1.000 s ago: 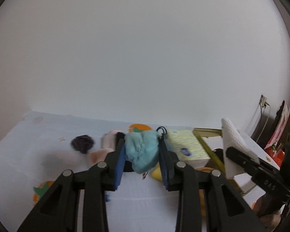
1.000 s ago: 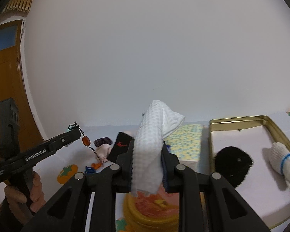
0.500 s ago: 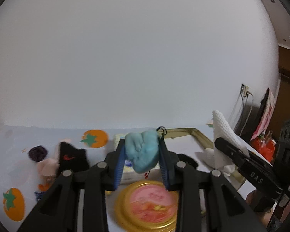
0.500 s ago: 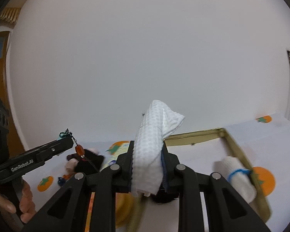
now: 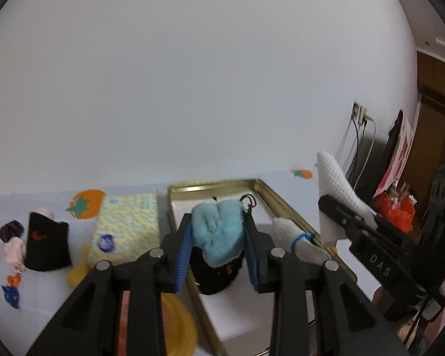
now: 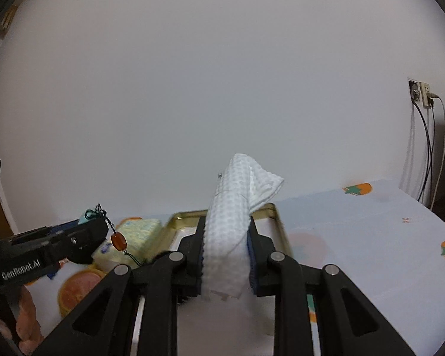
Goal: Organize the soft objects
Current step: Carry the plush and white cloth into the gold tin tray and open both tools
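My left gripper (image 5: 218, 255) is shut on a light blue soft cloth (image 5: 219, 234) and holds it above the gold metal tray (image 5: 210, 184). A black fuzzy object (image 5: 215, 280) and a rolled white cloth with a blue band (image 5: 293, 238) lie in the tray. My right gripper (image 6: 225, 262) is shut on a white waffle cloth (image 6: 231, 231), over the tray's near end (image 6: 277, 218). In the left wrist view the right gripper (image 5: 345, 222) is to the right of the tray. In the right wrist view the left gripper (image 6: 83, 235) is at the left.
On the tomato-print tablecloth left of the tray: a yellow patterned tissue pack (image 5: 126, 224), a black sock (image 5: 46, 246), a pink and purple bundle (image 5: 12, 237), a round yellow lid (image 5: 175, 326). Wall socket with cables (image 6: 421, 95) and a red box (image 5: 396, 210) at right.
Both grippers have swung right, from over the table's left part to over the tray, still holding their cloths.
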Demonstrator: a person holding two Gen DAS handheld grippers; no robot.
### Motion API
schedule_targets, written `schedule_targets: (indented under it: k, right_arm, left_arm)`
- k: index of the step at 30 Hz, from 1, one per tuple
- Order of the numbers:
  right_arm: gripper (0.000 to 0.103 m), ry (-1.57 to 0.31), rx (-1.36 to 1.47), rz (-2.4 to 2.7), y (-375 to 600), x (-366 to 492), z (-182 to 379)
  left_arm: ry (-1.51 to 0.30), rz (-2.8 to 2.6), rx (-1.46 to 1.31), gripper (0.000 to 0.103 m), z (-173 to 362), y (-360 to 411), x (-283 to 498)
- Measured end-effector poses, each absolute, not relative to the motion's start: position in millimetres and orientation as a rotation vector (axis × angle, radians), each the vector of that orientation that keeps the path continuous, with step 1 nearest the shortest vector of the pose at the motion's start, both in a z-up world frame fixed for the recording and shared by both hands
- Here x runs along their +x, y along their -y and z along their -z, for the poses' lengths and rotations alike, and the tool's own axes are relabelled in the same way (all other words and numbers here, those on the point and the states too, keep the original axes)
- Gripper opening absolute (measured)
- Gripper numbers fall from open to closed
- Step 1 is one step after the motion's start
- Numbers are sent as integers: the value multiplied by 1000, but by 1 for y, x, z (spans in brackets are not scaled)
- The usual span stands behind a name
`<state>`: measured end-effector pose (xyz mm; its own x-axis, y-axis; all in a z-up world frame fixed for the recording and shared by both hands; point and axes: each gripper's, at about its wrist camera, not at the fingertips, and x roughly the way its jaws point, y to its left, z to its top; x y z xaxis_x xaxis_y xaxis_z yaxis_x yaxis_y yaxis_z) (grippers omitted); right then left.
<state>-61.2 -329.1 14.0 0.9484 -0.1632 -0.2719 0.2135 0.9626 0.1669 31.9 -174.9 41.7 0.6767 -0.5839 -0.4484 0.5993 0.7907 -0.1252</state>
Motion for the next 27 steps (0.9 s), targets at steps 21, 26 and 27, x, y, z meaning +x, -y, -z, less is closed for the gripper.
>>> schedule_targets:
  k: [21, 26, 27]
  right_arm:
    - [25, -447, 180, 177, 343, -39, 8]
    - [25, -490, 171, 146, 337, -33, 12]
    - [25, -500, 173, 140, 337, -31, 13]
  left_arm:
    - [-573, 631, 243, 31, 3, 225, 21]
    - [-590, 620, 254, 31, 7, 226, 23]
    - [-593, 616, 256, 31, 9, 226, 23]
